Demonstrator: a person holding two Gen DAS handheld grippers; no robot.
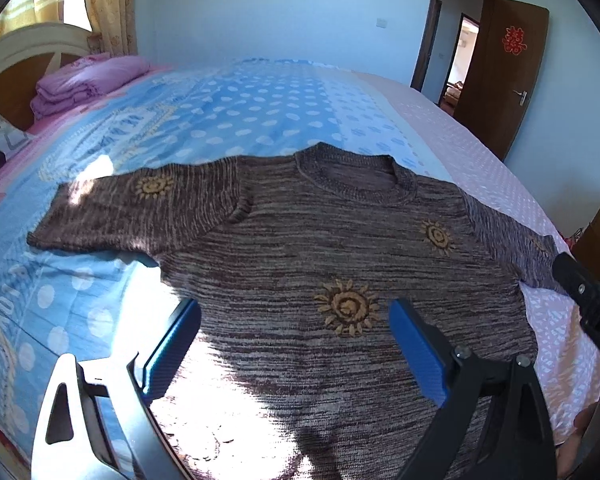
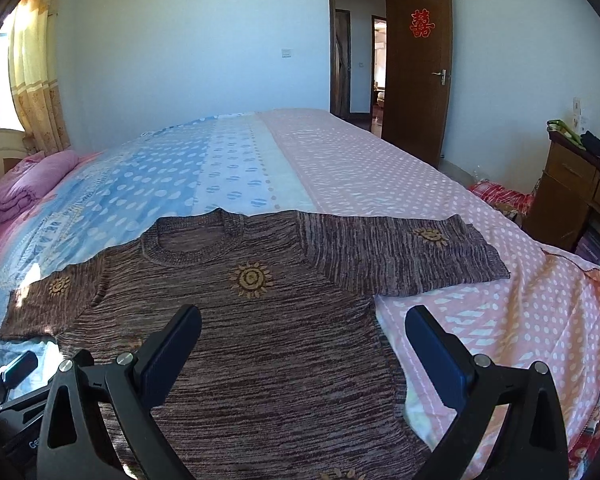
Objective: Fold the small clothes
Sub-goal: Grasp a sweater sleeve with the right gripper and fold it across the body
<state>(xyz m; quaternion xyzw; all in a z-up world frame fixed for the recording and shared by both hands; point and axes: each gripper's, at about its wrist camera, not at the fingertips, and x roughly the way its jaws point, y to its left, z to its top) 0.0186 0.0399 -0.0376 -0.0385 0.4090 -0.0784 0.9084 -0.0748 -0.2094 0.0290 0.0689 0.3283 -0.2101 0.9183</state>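
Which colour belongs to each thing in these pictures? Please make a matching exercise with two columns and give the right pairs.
Things:
1. sweater
2. folded blanket
3. door
4. sun motifs

Colours:
A. pink-purple
B. dark wood brown with a red paper sign
C. yellow
D. streaky brown knit

Pairs: 1-D, 2-A, 3-B, 4-C

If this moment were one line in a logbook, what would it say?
sweater: flat on bed, sleeves out, unfolded | left gripper: open, empty, over hem | right gripper: open, empty, over hem
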